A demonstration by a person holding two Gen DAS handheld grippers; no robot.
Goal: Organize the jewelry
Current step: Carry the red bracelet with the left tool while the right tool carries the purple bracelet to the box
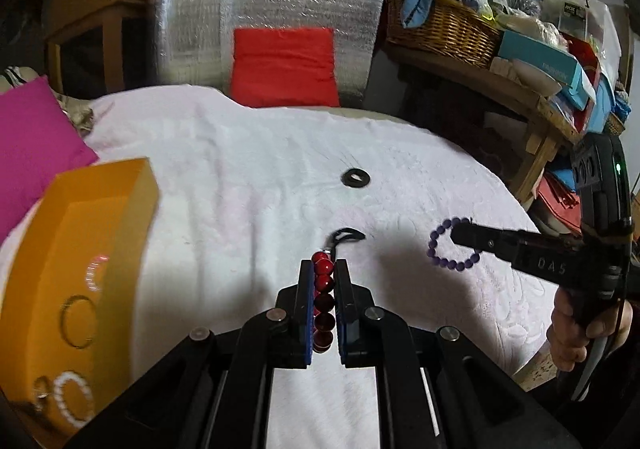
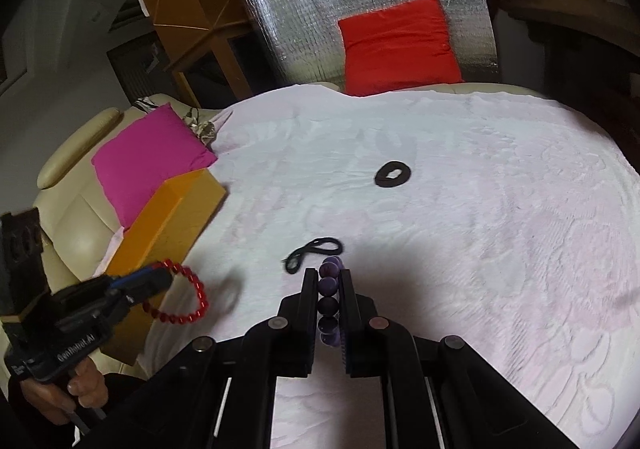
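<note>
left claw [image 1: 324,273] is clamped on the red bracelet [image 1: 323,303], right claw [image 2: 328,279] on the purple bracelet [image 2: 329,301]; orange box [image 1: 60,249] at left already holds rings, black ring [image 1: 355,177] and cord [image 1: 347,236] remain on the bed.

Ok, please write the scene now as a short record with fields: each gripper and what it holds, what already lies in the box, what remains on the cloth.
left gripper: shut on red bracelet, held above the cloth
right gripper: shut on purple bracelet, held above the cloth
orange box: open, at the left edge of the cloth
in the box: white bead bracelet, thin ring
on the white cloth: black ring, black cord
</note>
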